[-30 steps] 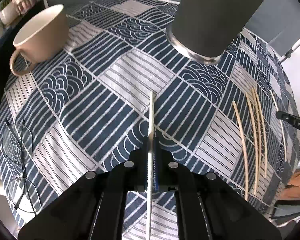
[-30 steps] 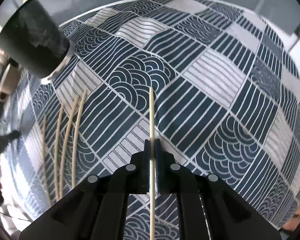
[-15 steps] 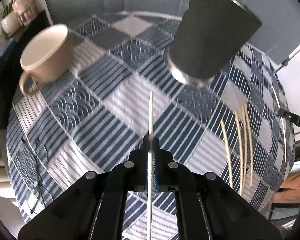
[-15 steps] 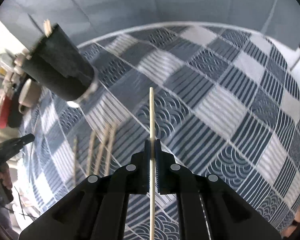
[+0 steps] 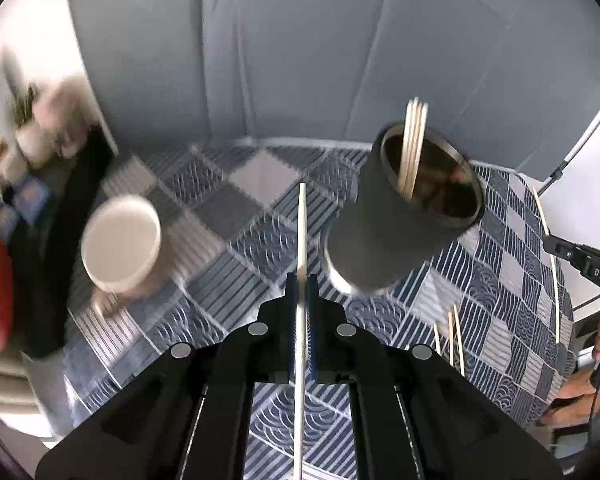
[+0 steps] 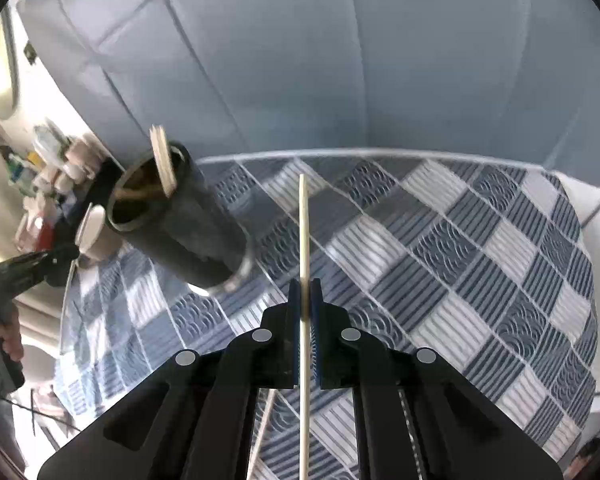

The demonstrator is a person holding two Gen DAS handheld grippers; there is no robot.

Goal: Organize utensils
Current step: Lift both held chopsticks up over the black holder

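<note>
Two chopsticks are in transit: left gripper fingers clamp one chopstick, right gripper fingers clamp another chopstick, both above the surface. Risk: each stick is pinched at a single narrow point, so it may pivot or slip, miss the dark holder mouth, or strike the sticks inside and tip it.

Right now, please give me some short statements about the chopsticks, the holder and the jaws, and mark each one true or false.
1. The left gripper has its jaws shut on a chopstick. True.
2. The right gripper holds nothing. False: its jaws clamp a chopstick.
3. The dark holder already contains chopsticks. True.
4. The holder lies on its side. False: it stands upright on the tablecloth.
5. No chopsticks remain on the cloth. False: loose chopsticks still lie there.
</note>
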